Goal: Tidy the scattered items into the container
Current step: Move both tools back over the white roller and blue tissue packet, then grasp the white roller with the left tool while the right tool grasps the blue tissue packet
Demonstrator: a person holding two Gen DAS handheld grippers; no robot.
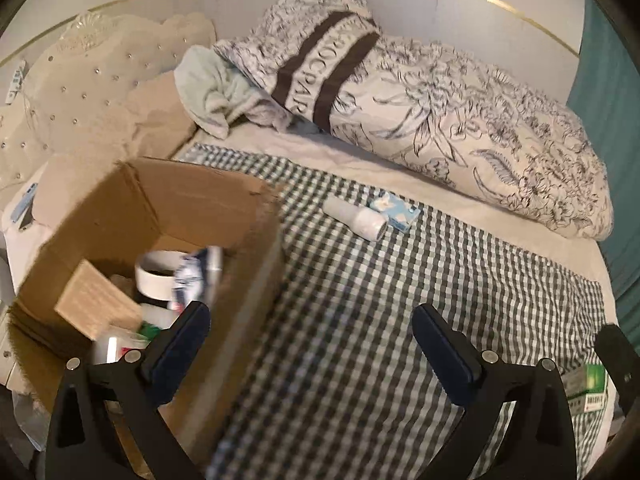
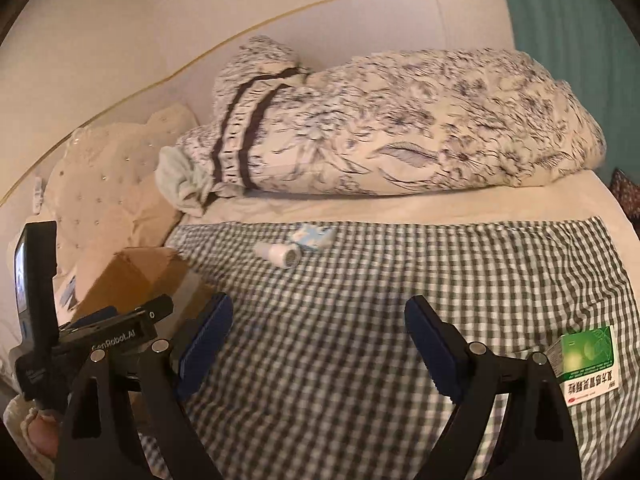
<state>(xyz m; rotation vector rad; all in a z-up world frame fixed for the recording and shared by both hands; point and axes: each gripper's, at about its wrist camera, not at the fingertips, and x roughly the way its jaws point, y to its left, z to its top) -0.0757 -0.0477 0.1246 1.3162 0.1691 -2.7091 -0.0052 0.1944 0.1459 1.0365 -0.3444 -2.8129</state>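
An open cardboard box [image 1: 208, 216] stands on the bed at the left and holds a white tape roll [image 1: 158, 276], a tan carton [image 1: 96, 304] and several small packets. A white bottle [image 1: 356, 218] lies on its side on the checked cloth [image 1: 360, 320], touching a blue tissue pack [image 1: 394, 212]. A green medicine box [image 2: 588, 364] lies flat at the right. My left gripper [image 1: 312, 340] hangs open and empty over the box's right wall and the cloth. My right gripper [image 2: 320, 336] is open and empty above the cloth, well short of the bottle [image 2: 280, 254].
A rolled floral duvet [image 1: 460, 120] and a pale towel [image 1: 212, 92] lie along the back of the bed. A tufted headboard [image 1: 92, 80] rises at the left. The left tool's black housing [image 2: 120, 328] sits beside my right gripper's left finger. A teal curtain [image 2: 568, 20] hangs at the right.
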